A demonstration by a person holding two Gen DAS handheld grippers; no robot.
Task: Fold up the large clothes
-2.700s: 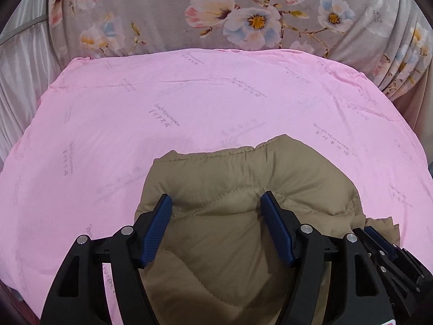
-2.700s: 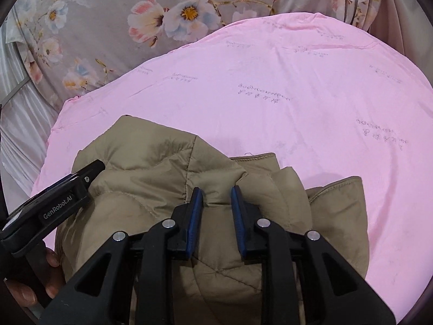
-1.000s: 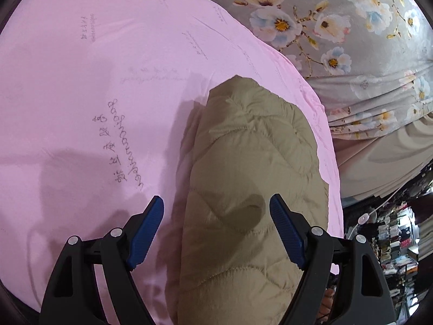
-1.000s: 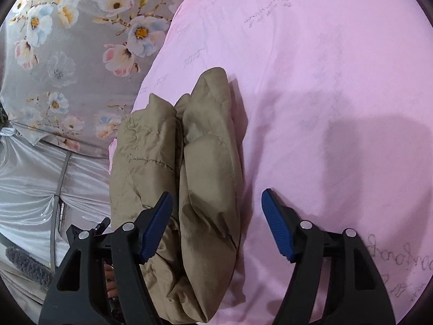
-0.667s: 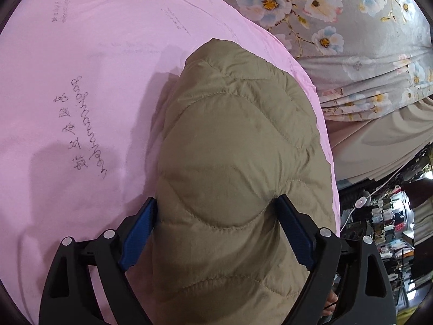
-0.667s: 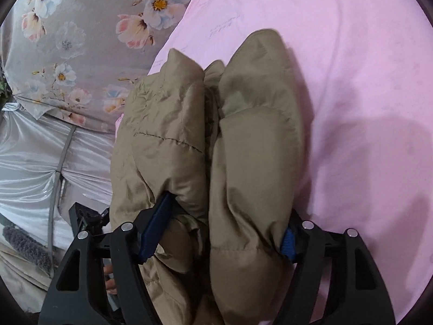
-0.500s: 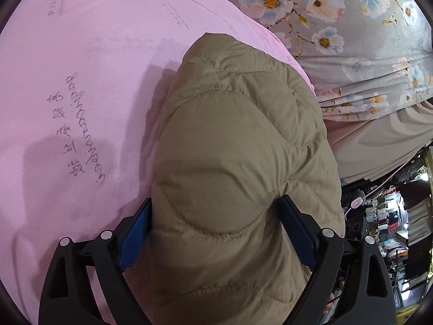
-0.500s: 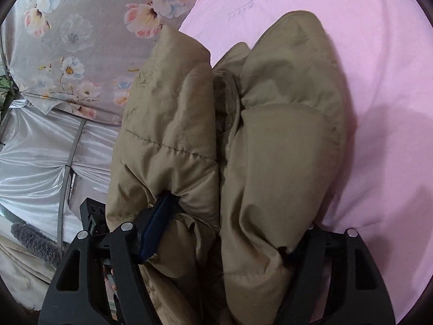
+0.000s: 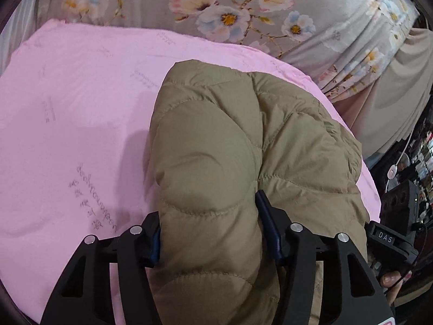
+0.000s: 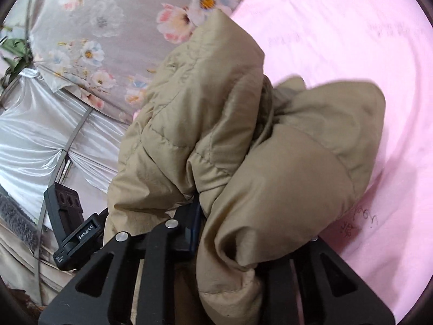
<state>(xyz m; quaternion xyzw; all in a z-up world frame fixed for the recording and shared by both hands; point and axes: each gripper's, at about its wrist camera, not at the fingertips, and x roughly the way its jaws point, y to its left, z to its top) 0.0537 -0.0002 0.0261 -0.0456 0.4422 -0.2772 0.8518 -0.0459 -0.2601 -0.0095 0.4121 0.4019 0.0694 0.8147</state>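
Two hand-held grippers now clamp the folded khaki quilted down jacket (image 9: pixel 232 168) from its opposite ends. A second ago both stood with fingers wide apart, framing the bundle as it lay on the pink sheet (image 9: pixel 81 103); since then they have slid in and closed. The left hand-held gripper (image 9: pixel 211 233) squeezes a thick puffy fold between its blue pads, the padding bulging up over the fingers. In the right wrist view the right hand-held gripper (image 10: pixel 243 230) is also shut on the jacket (image 10: pixel 270 149): one blue pad shows pressed into the layers, while the other finger is buried under the fabric.

The jacket sits at the near edge of the sheet-covered surface, and it now bulks higher in both views than it did a moment ago, with its far end tipped up against the floral cloth (image 9: pixel 230 8) behind. It looks as though the bundle is being gathered and lifted as one piece.

Judging from this, the folding itself seems finished, and the step in hand is carrying the compact bundle away or resettling it. The slippery, springy padding could puff open or slide out if either grip loosens.
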